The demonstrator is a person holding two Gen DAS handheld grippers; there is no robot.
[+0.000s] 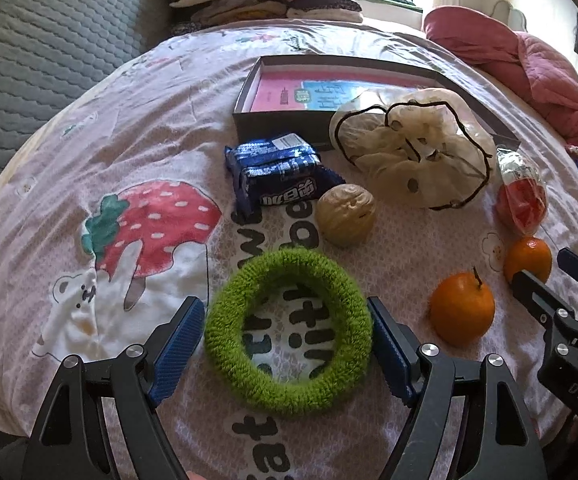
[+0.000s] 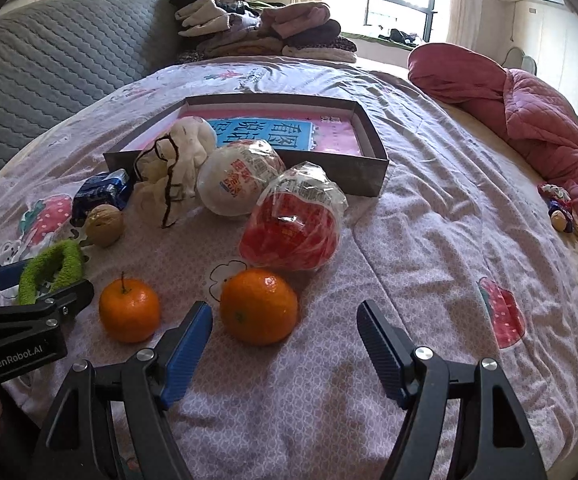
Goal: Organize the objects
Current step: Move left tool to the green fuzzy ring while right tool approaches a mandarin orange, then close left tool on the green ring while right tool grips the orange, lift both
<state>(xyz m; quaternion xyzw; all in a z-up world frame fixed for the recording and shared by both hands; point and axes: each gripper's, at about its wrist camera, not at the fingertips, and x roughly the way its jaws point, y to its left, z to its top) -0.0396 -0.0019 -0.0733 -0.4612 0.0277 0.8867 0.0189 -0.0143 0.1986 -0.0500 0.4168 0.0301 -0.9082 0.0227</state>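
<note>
A fuzzy green ring (image 1: 289,330) lies on the bedsheet between the open fingers of my left gripper (image 1: 287,346); the pads flank it, contact unclear. It also shows in the right wrist view (image 2: 51,270). My right gripper (image 2: 285,340) is open and empty, just before an orange (image 2: 259,306). A second orange (image 2: 129,310) lies to its left. A grey box (image 1: 281,124) holding a pink and blue book stands further back.
On the sheet lie a blue snack pack (image 1: 281,170), a walnut (image 1: 345,214), a cream drawstring bag (image 1: 417,148), a red wrapped bowl (image 2: 293,220) and a white wrapped bowl (image 2: 237,182). Folded clothes (image 2: 265,28) and a pink quilt (image 2: 521,108) lie behind.
</note>
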